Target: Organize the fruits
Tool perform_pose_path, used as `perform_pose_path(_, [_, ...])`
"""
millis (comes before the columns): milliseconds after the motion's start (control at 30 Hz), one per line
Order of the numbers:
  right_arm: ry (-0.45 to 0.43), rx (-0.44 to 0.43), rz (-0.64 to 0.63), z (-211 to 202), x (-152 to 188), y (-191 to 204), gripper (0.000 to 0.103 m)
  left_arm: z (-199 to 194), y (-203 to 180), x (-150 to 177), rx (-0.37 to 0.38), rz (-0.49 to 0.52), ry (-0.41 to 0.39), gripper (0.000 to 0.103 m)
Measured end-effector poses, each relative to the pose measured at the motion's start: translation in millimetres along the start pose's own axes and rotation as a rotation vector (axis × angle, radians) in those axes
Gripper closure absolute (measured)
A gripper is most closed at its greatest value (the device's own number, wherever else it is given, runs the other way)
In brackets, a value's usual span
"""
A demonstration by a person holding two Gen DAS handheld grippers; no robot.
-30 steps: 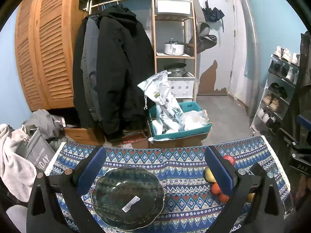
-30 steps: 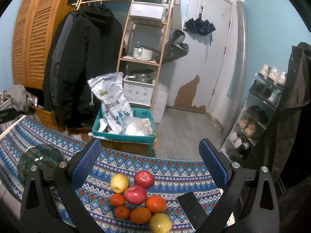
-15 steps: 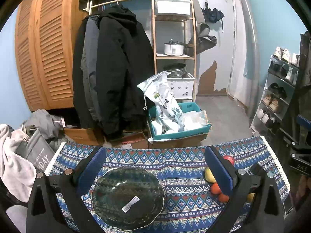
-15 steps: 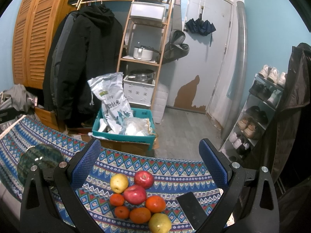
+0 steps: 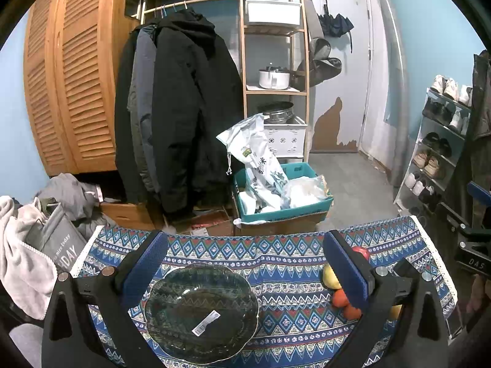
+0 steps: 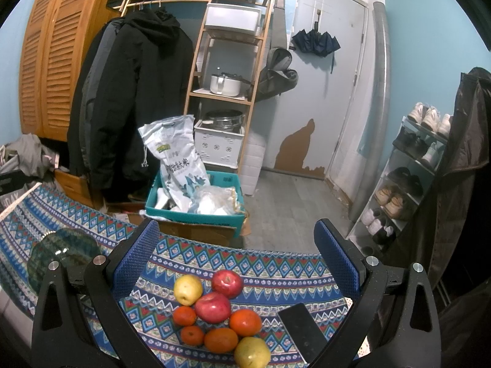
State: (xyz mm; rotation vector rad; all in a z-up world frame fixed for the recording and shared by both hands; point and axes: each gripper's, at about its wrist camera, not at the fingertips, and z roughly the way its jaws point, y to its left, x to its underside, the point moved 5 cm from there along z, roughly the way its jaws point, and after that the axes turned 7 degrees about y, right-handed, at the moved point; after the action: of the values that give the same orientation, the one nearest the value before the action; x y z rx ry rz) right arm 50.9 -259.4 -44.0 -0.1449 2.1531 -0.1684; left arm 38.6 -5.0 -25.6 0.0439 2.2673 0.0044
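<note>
Fruits lie clustered between right tool's spread fingers.

Only readable bits: the grey bag on the left says "nice today" and "DAY", a black clamp at the right edge reads "DAS", and the rice sack has Chinese characters ending in 大米.

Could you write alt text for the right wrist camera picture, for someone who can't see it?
An open gripper hovers over a pile of fruit, two red apples, two yellow pears and four oranges, on a patterned tablecloth. A dark phone lies beside them; a green glass plate sits far left.
</note>
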Motion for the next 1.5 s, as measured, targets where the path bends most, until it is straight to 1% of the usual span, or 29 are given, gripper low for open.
perform_pose_path(1500, [-0.004,0.0,0.002,-2.3,-1.8,-1.6,0.004,-0.1,-0.1,2.1,0.001,0.0,-0.002,0.001])
